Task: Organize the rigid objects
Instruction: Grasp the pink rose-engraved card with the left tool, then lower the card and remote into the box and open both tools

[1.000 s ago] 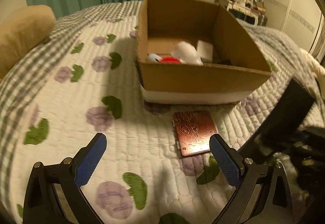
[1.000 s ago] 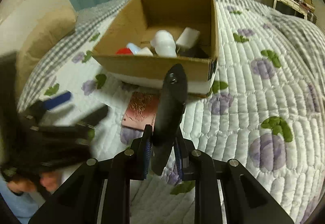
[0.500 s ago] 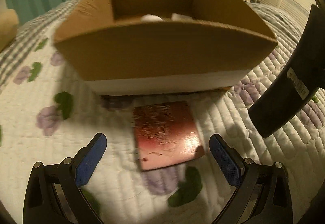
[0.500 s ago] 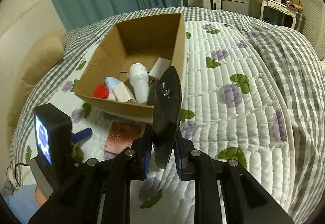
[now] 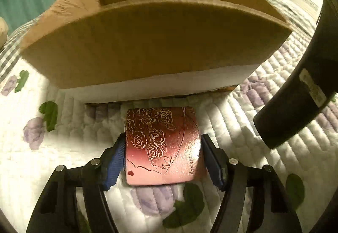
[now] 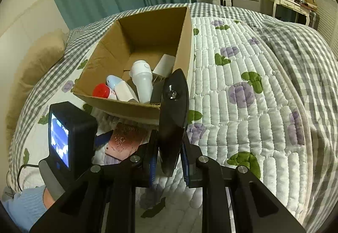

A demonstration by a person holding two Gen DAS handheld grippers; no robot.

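A flat pink-and-maroon tin with gold rose engraving [image 5: 162,146] lies on the quilt just in front of the cardboard box [image 5: 152,42]. My left gripper [image 5: 162,161] has its blue pads against both sides of the tin, which rests on the bed. The tin also shows in the right wrist view [image 6: 126,140]. My right gripper [image 6: 169,159] is shut on a black elongated object [image 6: 174,118] and holds it up above the bed, right of the box [image 6: 135,55]. That black object shows at the right of the left wrist view [image 5: 304,89].
The box holds a white bottle [image 6: 142,78], a red-capped item [image 6: 101,90] and other white containers. The floral quilt [image 6: 243,106] covers the bed. A beige pillow [image 6: 36,68] lies far left. A desk and appliances stand at the back.
My left gripper has moved forward and down to the tin and closed its fingers onto its sides. My right gripper has lifted higher and back with the black object.
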